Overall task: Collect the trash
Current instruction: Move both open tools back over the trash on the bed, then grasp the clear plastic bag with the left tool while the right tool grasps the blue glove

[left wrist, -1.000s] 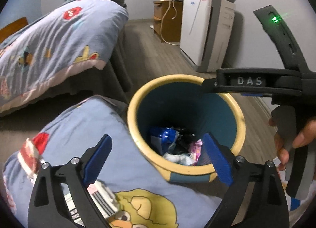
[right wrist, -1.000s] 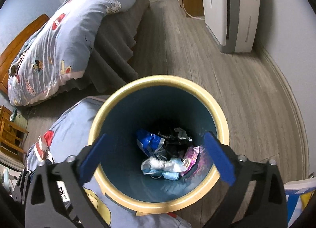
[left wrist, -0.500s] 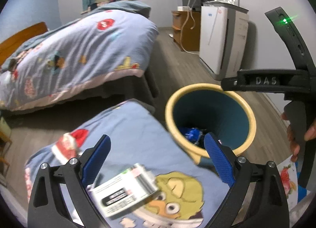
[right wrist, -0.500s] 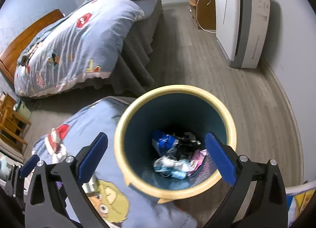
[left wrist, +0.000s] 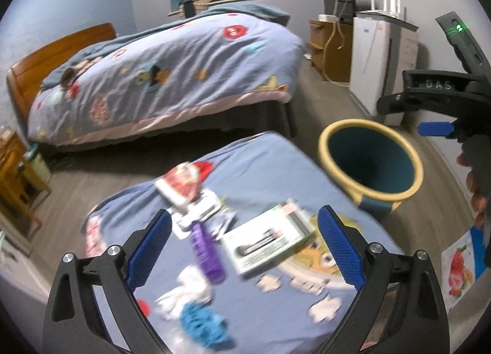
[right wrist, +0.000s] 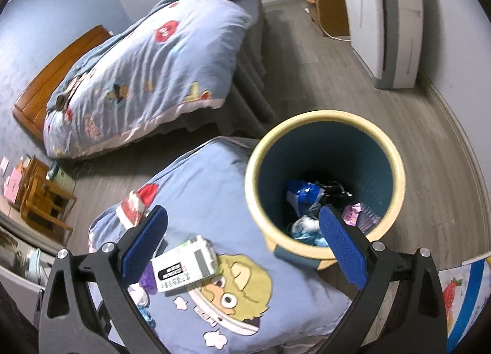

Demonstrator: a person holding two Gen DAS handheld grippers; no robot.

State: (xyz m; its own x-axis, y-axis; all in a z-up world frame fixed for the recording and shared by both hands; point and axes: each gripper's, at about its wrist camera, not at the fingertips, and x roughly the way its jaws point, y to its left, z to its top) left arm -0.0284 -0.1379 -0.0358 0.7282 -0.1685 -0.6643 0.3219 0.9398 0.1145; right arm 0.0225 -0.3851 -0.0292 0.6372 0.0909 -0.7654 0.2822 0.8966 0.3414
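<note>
Spreading wide and holding nothing, my left gripper (left wrist: 242, 246) hangs over the cushion (left wrist: 276, 176) at lower centre, its blue pads framing a white box (left wrist: 267, 242), a purple tube (left wrist: 205, 246) and, nearer the bottom edge, blurred white and blue scraps (left wrist: 196, 314). My right gripper (right wrist: 242, 246) is just as wide and empty, tilted down, its right pad over the rim of the bin (right wrist: 325, 127). Trash (right wrist: 310, 197) lies at the bin's bottom. A bed (left wrist: 172, 78) fills the upper left.
</note>
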